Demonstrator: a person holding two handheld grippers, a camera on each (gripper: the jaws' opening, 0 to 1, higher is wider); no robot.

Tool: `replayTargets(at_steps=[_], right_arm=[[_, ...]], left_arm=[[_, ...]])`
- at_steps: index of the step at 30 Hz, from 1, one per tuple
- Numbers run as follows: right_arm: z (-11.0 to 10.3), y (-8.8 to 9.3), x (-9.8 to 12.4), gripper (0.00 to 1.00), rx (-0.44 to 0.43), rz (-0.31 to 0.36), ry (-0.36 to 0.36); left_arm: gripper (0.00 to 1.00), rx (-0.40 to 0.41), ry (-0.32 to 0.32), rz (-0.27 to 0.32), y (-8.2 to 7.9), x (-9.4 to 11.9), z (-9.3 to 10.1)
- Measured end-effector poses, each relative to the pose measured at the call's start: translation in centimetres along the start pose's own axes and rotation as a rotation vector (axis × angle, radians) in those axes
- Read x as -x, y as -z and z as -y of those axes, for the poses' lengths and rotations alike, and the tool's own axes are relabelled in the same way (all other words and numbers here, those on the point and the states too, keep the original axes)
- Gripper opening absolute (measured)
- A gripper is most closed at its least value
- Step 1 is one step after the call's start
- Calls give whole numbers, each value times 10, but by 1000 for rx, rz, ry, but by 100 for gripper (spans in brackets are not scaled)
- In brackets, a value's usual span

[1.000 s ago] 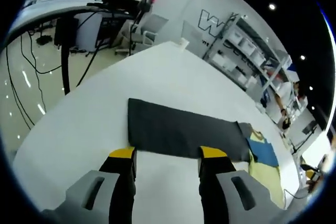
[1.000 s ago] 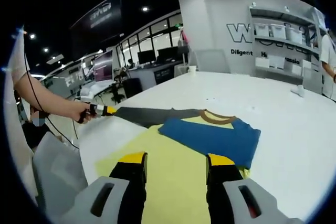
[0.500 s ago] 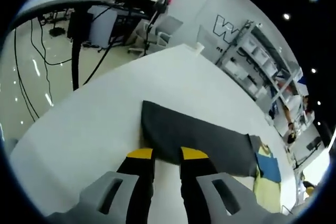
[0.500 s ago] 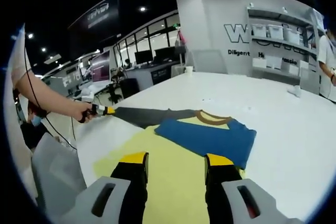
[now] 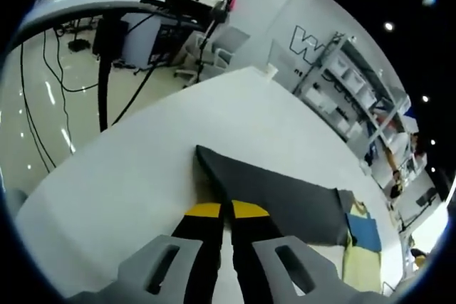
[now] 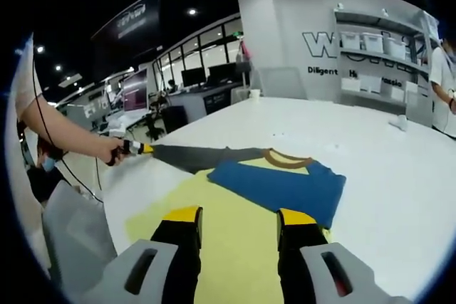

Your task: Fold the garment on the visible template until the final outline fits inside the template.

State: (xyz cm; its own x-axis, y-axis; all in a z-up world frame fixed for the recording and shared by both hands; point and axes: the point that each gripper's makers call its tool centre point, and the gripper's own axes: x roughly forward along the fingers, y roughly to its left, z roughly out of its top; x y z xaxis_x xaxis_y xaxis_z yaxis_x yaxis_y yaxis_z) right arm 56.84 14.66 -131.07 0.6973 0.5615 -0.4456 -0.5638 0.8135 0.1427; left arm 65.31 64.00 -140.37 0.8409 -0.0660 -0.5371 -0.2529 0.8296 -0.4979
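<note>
Garment: a soft knit long-sleeved shirt (image 6: 242, 197) with a pale yellow body, a blue panel folded across the chest, a brown ribbed neckband and a dark grey sleeve (image 5: 278, 194). It lies flat on the white matte tabletop (image 6: 370, 147); the grey sleeve is stretched out straight to one side, forming a long tapering band with a pointed corner at its far end. In the left gripper view the yellow and blue portions (image 5: 360, 236) show at the far end of the sleeve.

Left gripper (image 5: 226, 210): black jaws with yellow tips, pressed together on the near edge of the grey sleeve, the cloth lifted into a slight ridge at the pinch. In the right gripper view it appears at the left, held in a person's hand (image 6: 114, 151), at the sleeve's tip.

Right gripper (image 6: 239, 216): black jaws, yellow-tipped, spread apart above the yellow body of the shirt, with nothing between them.

Surroundings: white wall with dark lettering (image 6: 324, 40), metal shelving holding white bins (image 6: 374, 44), glossy floor with black cables (image 5: 43, 105).
</note>
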Motion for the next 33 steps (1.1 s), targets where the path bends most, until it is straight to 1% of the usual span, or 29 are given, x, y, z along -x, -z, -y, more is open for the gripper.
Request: replayTargets(at_steps=[3, 8, 11, 15, 23, 27, 28, 33], right_arm=[[-2, 1, -1, 38, -2, 2, -4], [-1, 3, 0, 38, -7, 7, -7], [0, 4, 2, 38, -10, 12, -7], [2, 5, 4, 38, -15, 17, -7], [8, 8, 10, 39, -26, 34, -14], [11, 9, 11, 40, -31, 42, -18], [11, 9, 12, 40, -31, 43, -19], [15, 8, 17, 40, -34, 54, -24]], left_arm=[[1, 0, 14, 19, -7, 2, 4], [0, -19, 56, 48, -22, 6, 22], [0, -30, 90, 69, -31, 8, 38], [0, -46, 133, 87, -39, 12, 61], [0, -96, 251, 123, -59, 14, 117], [0, -128, 317, 139, -68, 15, 152], [0, -133, 329, 140, -69, 15, 159], [0, -167, 417, 140, -69, 14, 208]])
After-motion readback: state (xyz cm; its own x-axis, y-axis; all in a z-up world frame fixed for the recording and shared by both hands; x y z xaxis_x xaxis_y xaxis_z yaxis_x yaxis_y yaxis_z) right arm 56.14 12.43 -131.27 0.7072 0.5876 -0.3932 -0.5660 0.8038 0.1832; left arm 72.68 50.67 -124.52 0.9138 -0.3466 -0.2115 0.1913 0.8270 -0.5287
